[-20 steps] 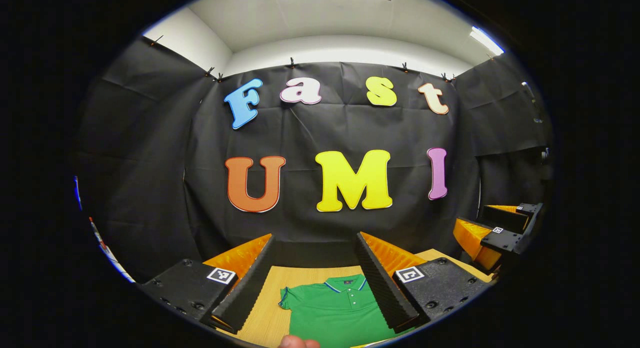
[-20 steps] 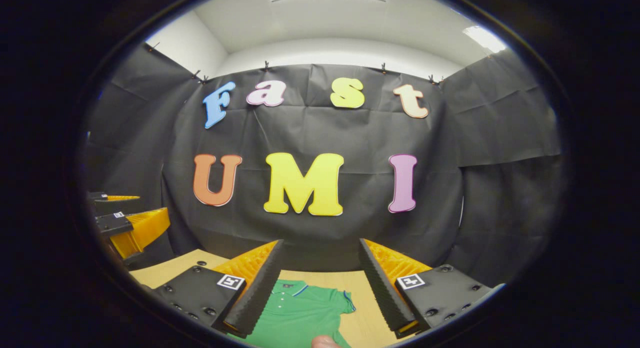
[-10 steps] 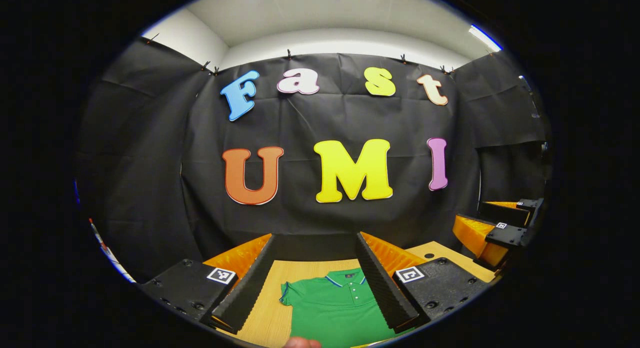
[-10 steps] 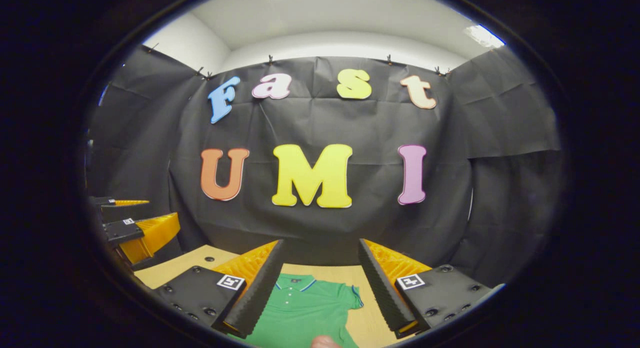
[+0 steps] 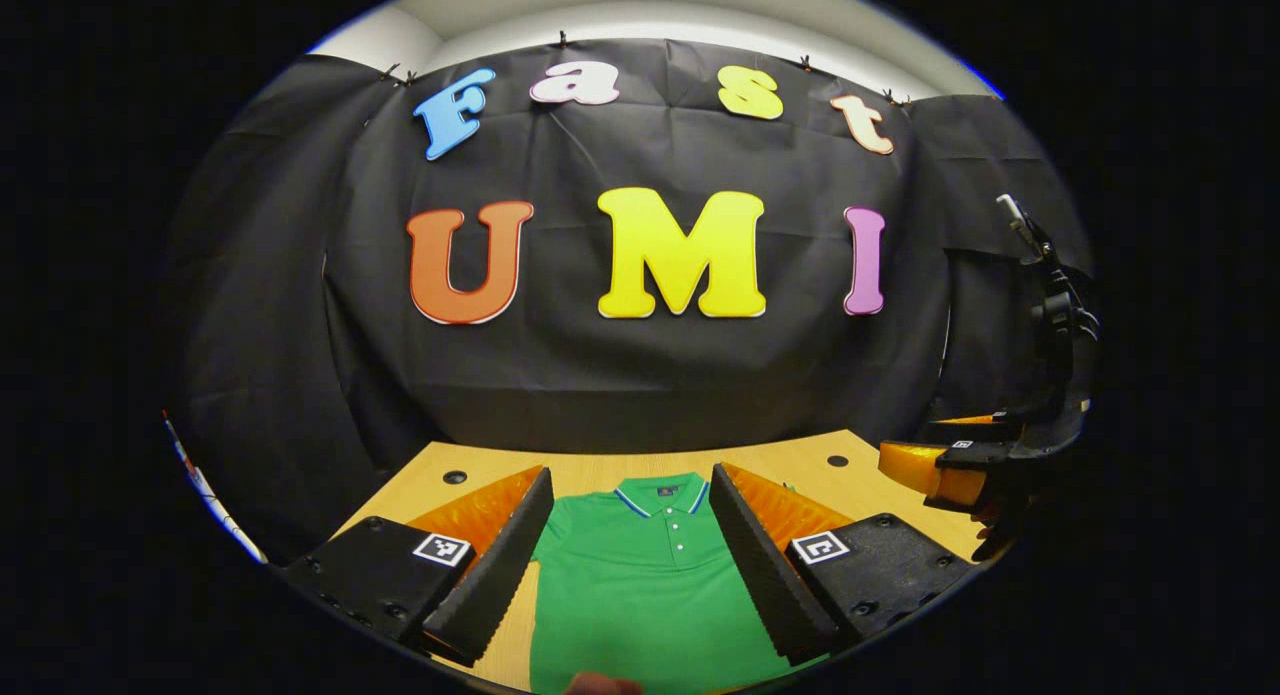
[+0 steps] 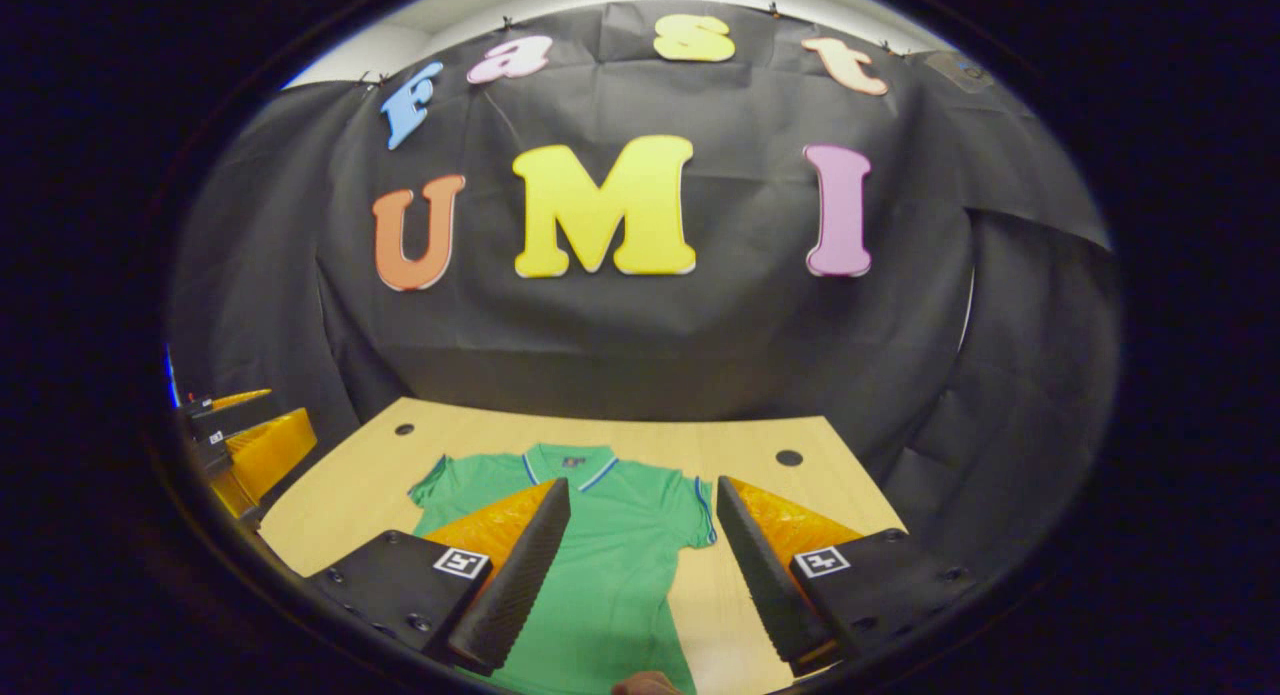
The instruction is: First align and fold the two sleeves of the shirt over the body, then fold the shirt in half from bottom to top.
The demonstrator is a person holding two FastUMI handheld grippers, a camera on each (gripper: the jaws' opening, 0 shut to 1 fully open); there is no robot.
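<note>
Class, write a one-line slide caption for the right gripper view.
Open right gripper poised above a green polo shirt lying flat, sleeves unfolded, on a wooden table.

Green polo shirt [image 6: 610, 555], blue-trimmed collar, flat and unfolded on the wooden table [image 6: 350, 495], sleeves spread.

Shirt [image 5: 640, 585] hem cut off

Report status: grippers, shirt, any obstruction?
Left gripper open, above shirt. Right gripper open, over its sleeve. Shirt flat on table, sleeves unfolded. Nothing in the way.
</note>
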